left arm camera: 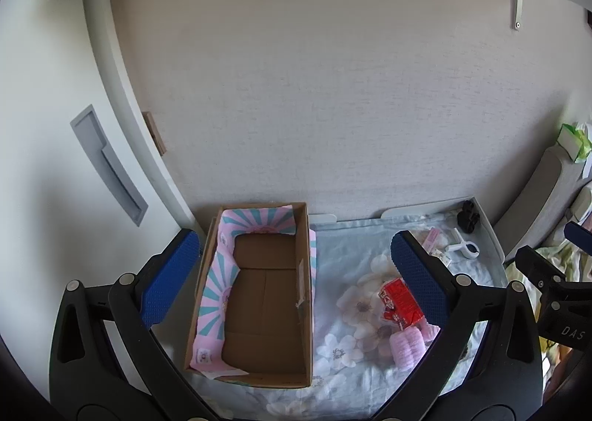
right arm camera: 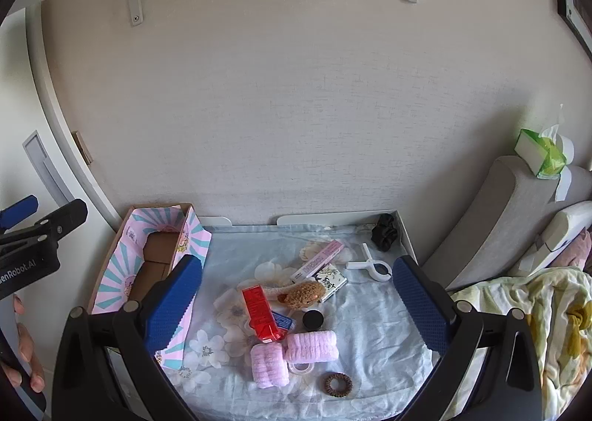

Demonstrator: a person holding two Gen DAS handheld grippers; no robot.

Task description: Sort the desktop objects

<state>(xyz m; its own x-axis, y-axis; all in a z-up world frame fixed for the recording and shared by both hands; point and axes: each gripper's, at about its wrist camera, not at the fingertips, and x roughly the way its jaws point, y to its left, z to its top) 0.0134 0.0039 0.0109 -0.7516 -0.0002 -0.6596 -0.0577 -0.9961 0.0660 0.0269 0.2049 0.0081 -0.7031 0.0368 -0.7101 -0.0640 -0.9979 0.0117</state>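
Observation:
An open cardboard box [left arm camera: 266, 295] with a pink and teal lining stands at the left of the floral cloth; it holds nothing, and it shows in the right wrist view [right arm camera: 151, 254] too. My left gripper [left arm camera: 296, 284] is open and empty, high above the box. My right gripper [right arm camera: 299, 302] is open and empty above a pile: a red carton [right arm camera: 259, 313], two pink fuzzy rolls [right arm camera: 310, 347], a brown plush [right arm camera: 303, 293], a black cap [right arm camera: 313, 319], a brown hair ring [right arm camera: 337, 383], a pink slim box [right arm camera: 320, 260], a white clip [right arm camera: 373, 267].
A black scrunchie [right arm camera: 384, 232] lies in the back right corner of the tray [right arm camera: 405, 232]. The wall stands right behind the tray. A grey headboard [right arm camera: 492, 221] with a green tissue pack [right arm camera: 542, 152] and bedding are to the right. A white door is at the left.

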